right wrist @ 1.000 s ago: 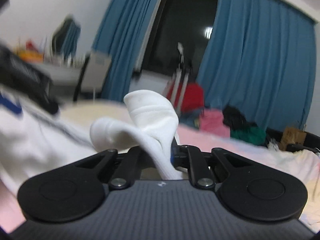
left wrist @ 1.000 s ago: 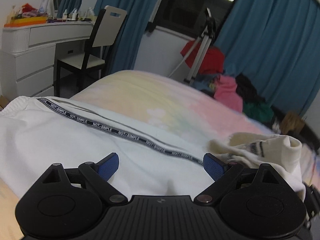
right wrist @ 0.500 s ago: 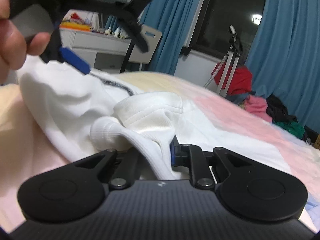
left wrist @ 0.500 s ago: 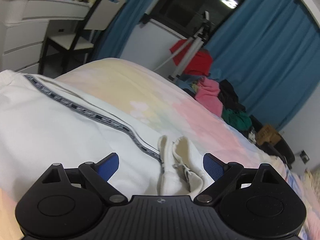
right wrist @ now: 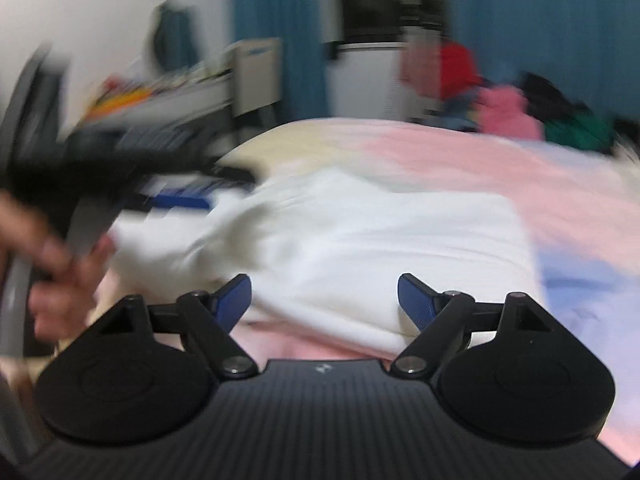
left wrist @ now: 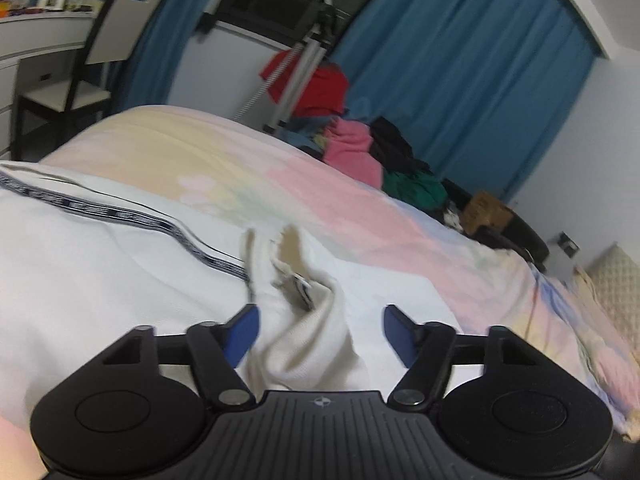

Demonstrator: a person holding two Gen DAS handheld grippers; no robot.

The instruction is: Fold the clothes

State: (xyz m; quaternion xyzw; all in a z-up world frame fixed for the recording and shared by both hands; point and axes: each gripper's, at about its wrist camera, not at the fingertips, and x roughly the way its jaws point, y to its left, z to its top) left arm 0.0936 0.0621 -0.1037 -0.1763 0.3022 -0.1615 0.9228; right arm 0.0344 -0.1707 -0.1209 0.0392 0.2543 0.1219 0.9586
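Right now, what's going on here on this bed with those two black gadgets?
A person is folding a white garment on the pastel bedspread, holding a gripping tool in each hand. The left tool is closing around a bunched-up fold of the cloth, not yet pinching it. The right tool is opening, nothing between its pads, with the garment lying flat just ahead.

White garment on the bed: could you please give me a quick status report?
Left gripper closing around bunched cuff, not yet pinching. Right gripper opening, empty. White garment lies part-folded. Nothing obstructing.
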